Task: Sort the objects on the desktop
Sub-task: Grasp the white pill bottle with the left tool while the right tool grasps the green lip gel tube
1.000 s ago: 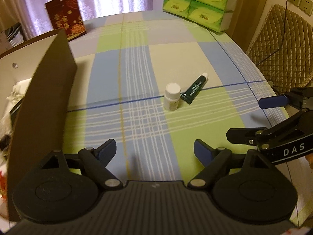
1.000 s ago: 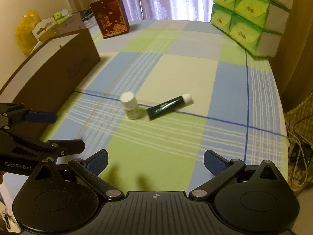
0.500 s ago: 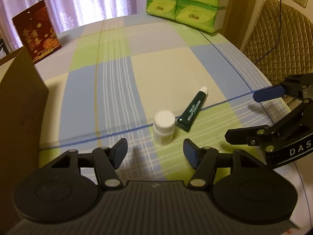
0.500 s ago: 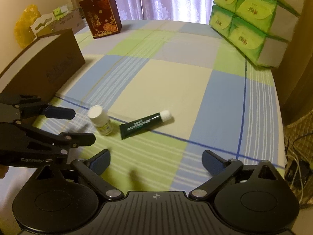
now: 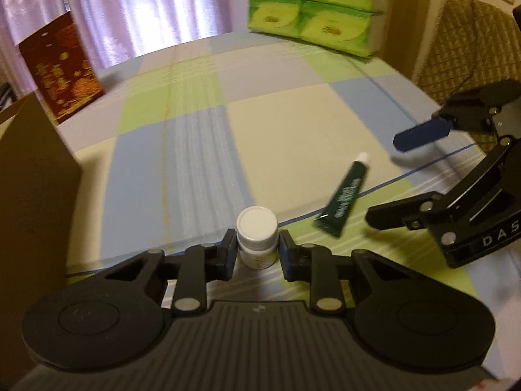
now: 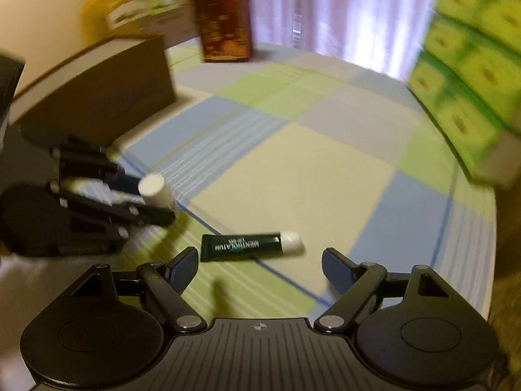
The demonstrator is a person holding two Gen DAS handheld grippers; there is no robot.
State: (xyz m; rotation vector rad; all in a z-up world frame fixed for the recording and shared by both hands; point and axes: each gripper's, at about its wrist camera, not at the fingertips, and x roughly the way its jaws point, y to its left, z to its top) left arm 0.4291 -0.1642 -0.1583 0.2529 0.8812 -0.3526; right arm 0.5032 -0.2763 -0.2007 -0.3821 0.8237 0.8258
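Note:
A small white pill bottle (image 5: 257, 239) stands on the checked tablecloth, and my left gripper (image 5: 257, 249) is shut on it, one pad at each side. From the right wrist view the same bottle (image 6: 155, 189) shows between the left gripper's fingers (image 6: 143, 211). A dark green tube with a white cap (image 6: 249, 245) lies flat just ahead of my right gripper (image 6: 260, 262), which is open and holds nothing. In the left wrist view the tube (image 5: 345, 199) lies to the right of the bottle, with the right gripper's fingers (image 5: 420, 133) open beyond it.
A brown cardboard box (image 6: 97, 94) stands at the left edge of the table. A dark red gift box (image 5: 60, 68) sits at the back left. Stacked green tissue packs (image 5: 312, 9) rise at the back right. A padded chair (image 5: 469, 55) stands off the table's right side.
My left gripper moved forward and shut on the white pill bottle. My right gripper came closer to the green tube and stayed open.

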